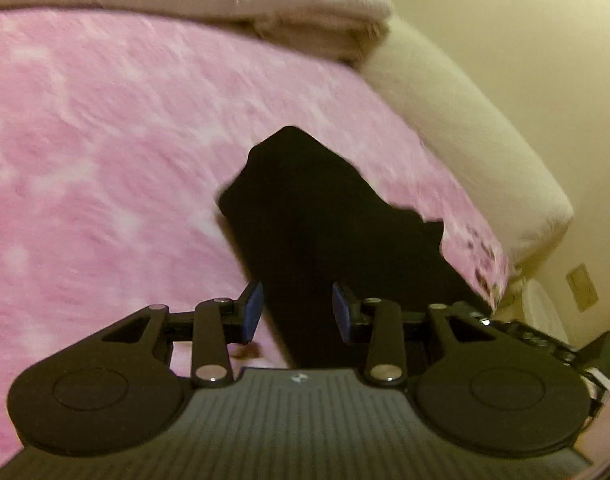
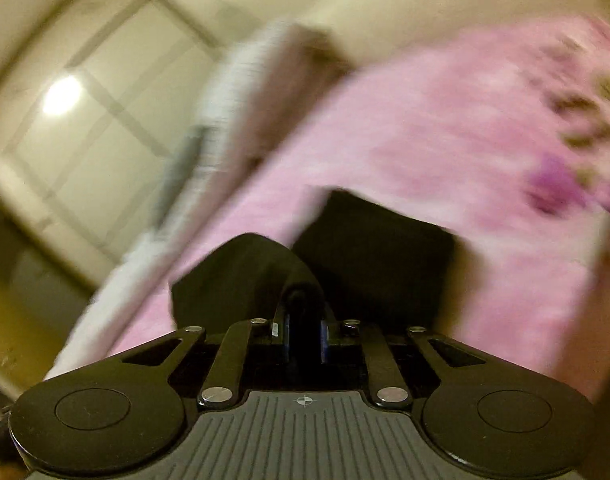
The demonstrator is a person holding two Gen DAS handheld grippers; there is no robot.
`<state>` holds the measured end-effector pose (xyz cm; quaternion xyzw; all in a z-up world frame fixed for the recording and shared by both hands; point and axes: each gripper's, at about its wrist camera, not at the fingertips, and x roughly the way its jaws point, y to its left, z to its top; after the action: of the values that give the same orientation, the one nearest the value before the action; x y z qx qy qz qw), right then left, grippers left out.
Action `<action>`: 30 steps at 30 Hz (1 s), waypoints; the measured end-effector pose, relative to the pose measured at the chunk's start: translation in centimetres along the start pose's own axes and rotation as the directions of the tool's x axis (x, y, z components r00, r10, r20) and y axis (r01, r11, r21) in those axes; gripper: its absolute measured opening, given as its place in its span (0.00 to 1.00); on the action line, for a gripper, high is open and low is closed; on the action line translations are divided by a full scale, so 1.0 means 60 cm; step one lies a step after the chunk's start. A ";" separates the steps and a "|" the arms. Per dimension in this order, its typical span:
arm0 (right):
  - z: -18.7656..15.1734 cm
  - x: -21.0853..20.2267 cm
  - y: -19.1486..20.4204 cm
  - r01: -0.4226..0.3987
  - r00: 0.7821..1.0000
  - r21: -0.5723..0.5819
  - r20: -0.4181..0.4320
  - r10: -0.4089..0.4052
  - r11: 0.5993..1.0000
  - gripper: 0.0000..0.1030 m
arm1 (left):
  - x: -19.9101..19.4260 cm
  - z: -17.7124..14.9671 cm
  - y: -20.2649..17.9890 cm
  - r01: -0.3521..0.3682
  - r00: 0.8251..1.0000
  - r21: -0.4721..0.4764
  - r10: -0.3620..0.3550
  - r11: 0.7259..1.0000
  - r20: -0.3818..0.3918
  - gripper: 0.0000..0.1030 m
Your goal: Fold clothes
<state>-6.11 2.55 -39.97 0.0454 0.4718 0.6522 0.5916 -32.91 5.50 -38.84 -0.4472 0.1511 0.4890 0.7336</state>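
- Black garment — lower centre of frame, on pink blanket; soft, limp, light.
- Left gripper: jaws apart, empty.
- Right gripper: clamped on a raised fold — edges suit gripping best.

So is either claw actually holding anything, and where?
The right claw pinches a raised fold of the black garment. The left claw is open above it, holding nothing.

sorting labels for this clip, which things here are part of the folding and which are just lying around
Part of the job:
black garment
right gripper, pinching a fold of it
left gripper, open above it

Just lying about:
pink blanket
beige folded bedding
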 end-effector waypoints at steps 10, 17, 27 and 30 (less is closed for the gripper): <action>0.027 -0.020 0.027 -0.067 0.993 -0.168 0.086 0.083 0.983 0.11 | 0.053 -0.001 -0.015 -0.035 0.998 0.013 0.036 0.999 -0.042 0.32; 0.045 -0.020 -0.031 0.040 0.993 -0.073 0.110 -0.031 0.997 0.11 | 0.060 0.011 -0.031 -0.054 0.997 0.035 0.056 0.998 -0.053 0.34; 0.045 -0.017 -0.046 0.067 0.970 -0.051 0.237 -0.053 0.996 0.11 | 0.070 0.022 -0.014 -0.026 0.998 -0.027 0.025 0.999 -0.049 0.35; 0.044 -0.011 -0.052 0.135 0.968 -0.073 0.220 -0.116 0.988 0.11 | 0.075 0.023 -0.010 -0.012 0.999 -0.041 0.010 0.999 -0.050 0.36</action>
<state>-1.98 3.04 -40.27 0.0599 0.3779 0.6246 0.6808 -30.56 9.14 -40.71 -0.4735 0.1616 0.4846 0.7175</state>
